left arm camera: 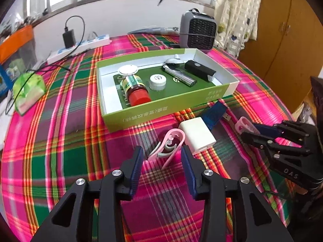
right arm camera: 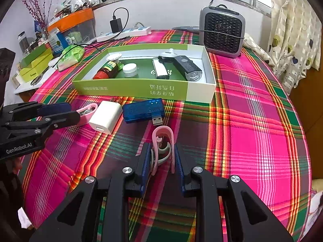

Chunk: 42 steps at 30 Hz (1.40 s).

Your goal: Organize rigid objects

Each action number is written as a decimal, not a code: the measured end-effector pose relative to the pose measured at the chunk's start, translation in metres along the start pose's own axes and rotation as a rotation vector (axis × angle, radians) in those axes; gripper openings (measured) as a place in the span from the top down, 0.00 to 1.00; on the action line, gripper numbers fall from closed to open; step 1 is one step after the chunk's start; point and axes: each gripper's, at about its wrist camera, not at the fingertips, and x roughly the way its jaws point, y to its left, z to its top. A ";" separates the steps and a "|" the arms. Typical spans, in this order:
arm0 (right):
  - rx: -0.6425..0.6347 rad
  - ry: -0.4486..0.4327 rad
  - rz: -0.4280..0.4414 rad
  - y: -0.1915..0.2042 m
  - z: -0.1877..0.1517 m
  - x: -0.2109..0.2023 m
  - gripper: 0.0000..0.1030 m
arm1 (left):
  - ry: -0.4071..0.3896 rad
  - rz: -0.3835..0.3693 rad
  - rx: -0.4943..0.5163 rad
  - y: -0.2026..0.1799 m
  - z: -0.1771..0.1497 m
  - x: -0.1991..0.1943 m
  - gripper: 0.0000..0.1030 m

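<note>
Beside the box's near wall (right arm camera: 129,89), open plaid cloth (right arm camera: 252,141).

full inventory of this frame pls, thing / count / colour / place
box: 1, green and white, mid-table
bottle: 1, red cap, lying in box
jar: 1, white lid, in box
silver case: 1, in box
bike light: 1, black, in box
round discs: 2, white, at the box's back wall
charger cube: 1, white, on cloth before box
USB meter: 1, blue, beside cube
clips: 2, pink, one at each gripper
fan: 1, grey, behind box
power strip: 1, white, table's far edge
tissue pack: 1, green
left gripper: open around a clip
right gripper: shut on a clip
</note>
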 end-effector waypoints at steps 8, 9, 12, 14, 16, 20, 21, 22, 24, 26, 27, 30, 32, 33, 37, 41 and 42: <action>0.006 0.004 0.005 -0.002 0.001 0.003 0.76 | 0.026 0.033 0.053 -0.005 0.006 0.014 0.63; 0.005 0.006 0.005 -0.002 0.001 0.003 0.76 | 0.024 0.040 0.056 -0.005 0.006 0.015 0.63; 0.002 0.006 0.005 -0.002 0.002 0.004 0.76 | 0.022 0.056 0.043 -0.005 0.010 0.018 0.63; 0.002 0.005 0.004 -0.002 0.002 0.004 0.76 | 0.022 0.062 0.033 -0.004 0.011 0.020 0.63; 0.003 0.004 0.005 -0.002 0.002 0.004 0.76 | 0.022 0.071 0.030 -0.003 0.012 0.021 0.63; 0.006 0.002 0.009 -0.003 0.003 0.005 0.76 | 0.022 0.101 0.005 0.001 0.011 0.023 0.63; 0.006 0.001 0.009 -0.003 0.003 0.005 0.76 | 0.021 0.103 -0.005 0.002 0.012 0.023 0.63; 0.005 -0.001 0.007 -0.003 0.002 0.005 0.76 | 0.019 0.105 -0.015 0.004 0.012 0.023 0.63; 0.003 -0.002 0.006 -0.002 0.002 0.005 0.76 | 0.016 0.115 -0.024 0.005 0.012 0.023 0.63; 0.007 -0.003 0.009 -0.003 0.002 0.004 0.76 | 0.013 0.130 -0.025 0.004 0.012 0.024 0.63; 0.008 -0.004 0.010 -0.003 0.002 0.004 0.76 | 0.010 0.131 -0.027 0.004 0.011 0.024 0.63; 0.005 -0.004 0.009 -0.003 0.002 0.004 0.76 | 0.002 0.128 -0.040 0.005 0.011 0.023 0.63; 0.001 -0.003 0.005 -0.002 0.002 0.004 0.76 | 0.001 0.133 -0.034 0.004 0.010 0.023 0.63; -0.002 -0.003 0.002 -0.002 0.002 0.005 0.76 | 0.001 0.133 -0.035 0.005 0.010 0.023 0.63; 0.001 -0.004 0.006 -0.002 0.002 0.005 0.76 | -0.005 0.127 -0.037 0.005 0.010 0.023 0.63; 0.004 -0.004 0.011 -0.004 0.002 0.005 0.76 | -0.003 0.131 -0.031 0.004 0.010 0.023 0.63; 0.003 -0.004 0.011 -0.004 0.002 0.005 0.76 | -0.001 0.133 -0.030 0.004 0.010 0.023 0.63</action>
